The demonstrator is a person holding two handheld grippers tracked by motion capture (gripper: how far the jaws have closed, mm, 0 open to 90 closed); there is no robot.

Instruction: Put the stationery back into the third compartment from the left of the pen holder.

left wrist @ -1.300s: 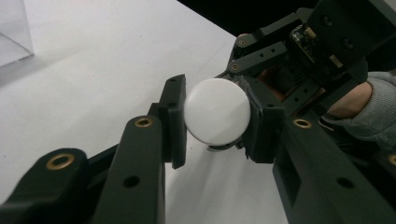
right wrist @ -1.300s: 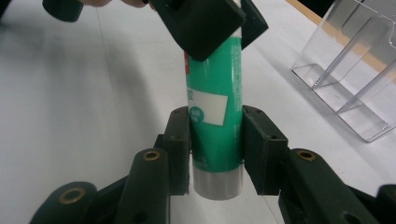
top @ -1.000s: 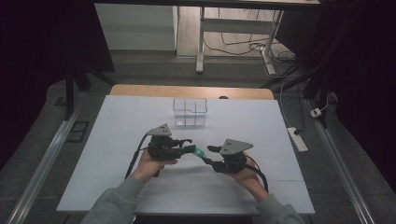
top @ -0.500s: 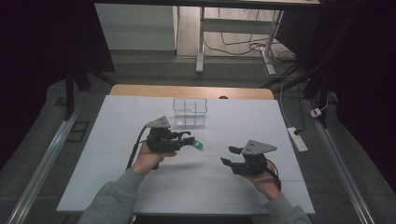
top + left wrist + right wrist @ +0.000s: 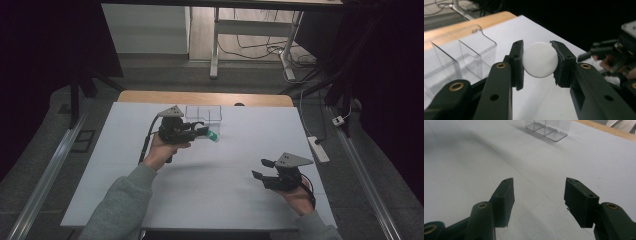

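Observation:
My left gripper (image 5: 202,131) is shut on a small green thing with a round white end (image 5: 212,135), held above the white table just in front of the clear box (image 5: 203,114). In the left gripper view that white round end (image 5: 540,59) sits pinched between both pads, with the clear box (image 5: 461,53) behind it to the left. My right gripper (image 5: 260,169) hovers near the table's front right, apart from the green thing. Its jaws have just been opening. In the right gripper view, the right gripper (image 5: 539,188) stands open over bare table with nothing between its jaws.
The clear box (image 5: 546,127) has divided compartments and stands at the far middle of the white table (image 5: 210,185). A wooden strip (image 5: 205,97) runs along the far edge. A power strip (image 5: 320,149) lies off the table's right side.
Both grippers met at the green thing a second ago. Since then the left has carried it up toward the clear box, and the right has let go and drawn back to the right.

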